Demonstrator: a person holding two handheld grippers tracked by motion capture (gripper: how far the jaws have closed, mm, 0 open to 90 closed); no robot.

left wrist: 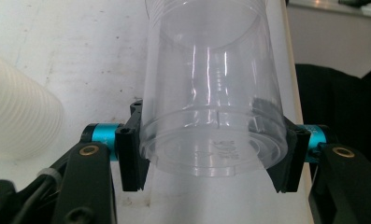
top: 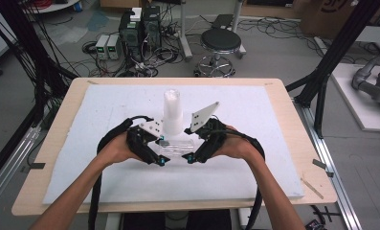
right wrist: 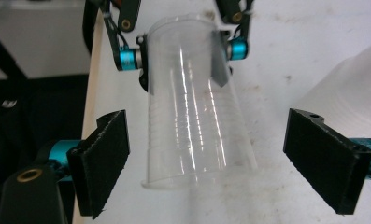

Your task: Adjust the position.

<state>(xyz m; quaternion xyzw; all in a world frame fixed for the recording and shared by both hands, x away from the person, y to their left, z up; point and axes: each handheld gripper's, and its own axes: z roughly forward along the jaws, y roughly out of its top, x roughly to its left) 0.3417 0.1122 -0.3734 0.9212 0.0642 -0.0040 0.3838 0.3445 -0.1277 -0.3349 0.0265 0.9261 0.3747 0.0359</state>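
- Gripping the clear cup near its base, our left gripper presses both pads on it above the white mat.
- Our right gripper stands wide open around the cup's rim end, pads apart from it.
- We see a white cup stack just behind.

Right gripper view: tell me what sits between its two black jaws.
The rim end of the clear plastic cup, untouched by either pad; the left gripper clamps its base. White foam table cover lies beneath.

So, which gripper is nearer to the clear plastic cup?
Left. The left gripper clamps the clear cup near its base; the right gripper stands open around its rim end, pads not touching.
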